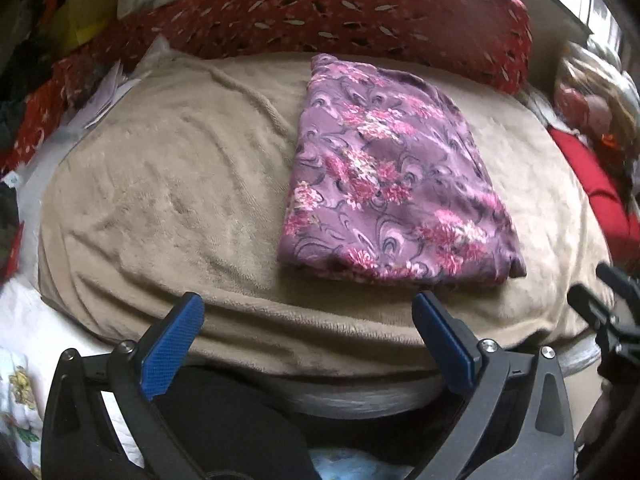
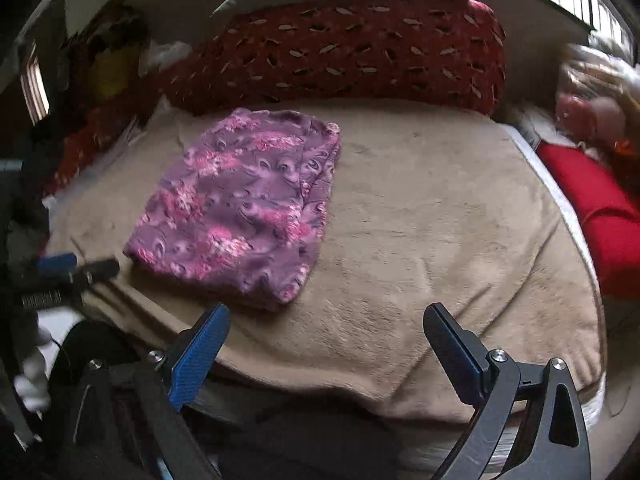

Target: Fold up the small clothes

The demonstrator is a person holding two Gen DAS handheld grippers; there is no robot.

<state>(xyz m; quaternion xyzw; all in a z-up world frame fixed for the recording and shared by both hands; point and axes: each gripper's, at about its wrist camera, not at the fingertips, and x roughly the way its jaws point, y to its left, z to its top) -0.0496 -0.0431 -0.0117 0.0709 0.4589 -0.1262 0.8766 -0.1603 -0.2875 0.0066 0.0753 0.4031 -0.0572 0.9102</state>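
Observation:
A purple garment with pink flowers lies folded into a neat rectangle on a beige blanket. In the right wrist view the same garment sits left of centre on the blanket. My left gripper hovers open over the blanket's near edge, just short of the garment's near side, holding nothing. My right gripper is open too, near the front edge, below and right of the garment's near corner. The left gripper shows at the left edge of the right wrist view.
A long red patterned bolster runs along the back of the bed. A red cushion and a cluttered pile lie at the right. Red cloth and papers crowd the left side. A dark-clothed leg is below the blanket's edge.

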